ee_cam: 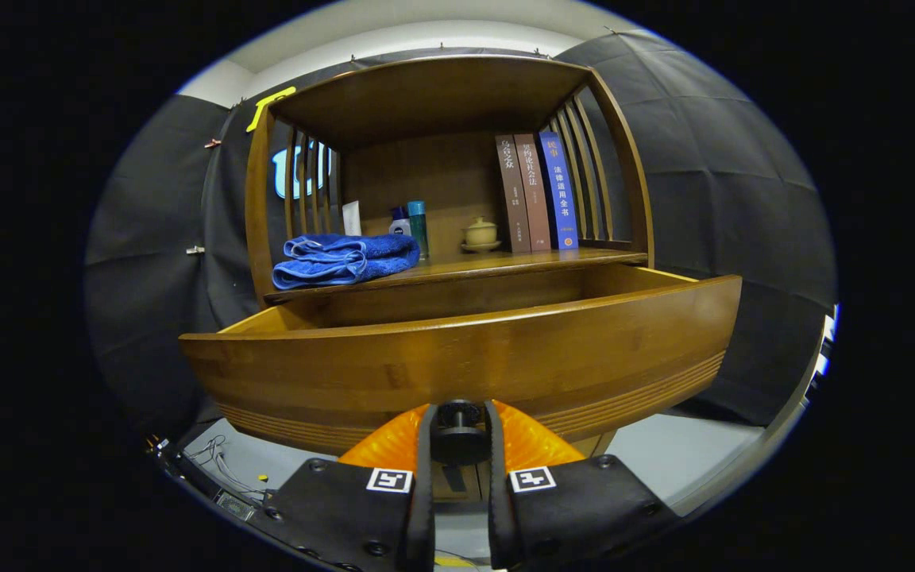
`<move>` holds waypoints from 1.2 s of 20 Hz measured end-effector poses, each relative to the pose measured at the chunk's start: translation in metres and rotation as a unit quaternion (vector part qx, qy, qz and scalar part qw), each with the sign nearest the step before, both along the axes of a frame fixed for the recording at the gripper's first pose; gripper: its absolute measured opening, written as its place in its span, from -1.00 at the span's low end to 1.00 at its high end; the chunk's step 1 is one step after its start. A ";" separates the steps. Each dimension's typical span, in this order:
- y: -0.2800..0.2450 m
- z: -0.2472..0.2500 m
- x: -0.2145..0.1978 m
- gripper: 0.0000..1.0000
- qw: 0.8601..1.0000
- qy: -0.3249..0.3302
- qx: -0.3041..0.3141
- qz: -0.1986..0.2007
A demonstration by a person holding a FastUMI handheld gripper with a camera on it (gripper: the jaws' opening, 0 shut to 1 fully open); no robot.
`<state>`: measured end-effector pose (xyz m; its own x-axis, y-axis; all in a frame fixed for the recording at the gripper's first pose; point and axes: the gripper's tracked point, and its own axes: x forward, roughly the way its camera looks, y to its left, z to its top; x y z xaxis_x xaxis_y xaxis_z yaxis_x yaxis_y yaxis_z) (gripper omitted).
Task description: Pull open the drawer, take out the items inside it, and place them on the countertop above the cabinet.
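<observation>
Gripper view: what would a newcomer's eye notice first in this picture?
First the wide wooden drawer, pulled open just ahead of the hand-held gripper, whose fingers close on the dark round knob at the drawer's front. Next, the folded blue towel on the countertop above the drawer. Three upright books stand further back, on the other side.

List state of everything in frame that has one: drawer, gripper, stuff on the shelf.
drawer: pulled open, inside hidden behind its front
knob: clamped between the fingers
gripper: shut on knob
blue towel: folded, lying on the countertop
three books: upright, side by side
bottles: upright, capped
small lidded pot: upright on saucer, lid on
</observation>
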<state>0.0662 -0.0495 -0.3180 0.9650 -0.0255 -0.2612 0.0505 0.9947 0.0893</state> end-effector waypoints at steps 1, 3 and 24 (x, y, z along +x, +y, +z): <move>0.000 -0.001 -0.003 -0.40 1.000 -0.001 0.001 0.000; 0.000 -0.005 -0.008 -0.40 1.000 0.005 0.000 0.000; -0.015 0.128 0.004 0.97 0.993 0.067 -0.066 0.076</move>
<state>0.0704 -0.0648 -0.1903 0.9170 0.0754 -0.3916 -0.0989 0.9943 -0.0400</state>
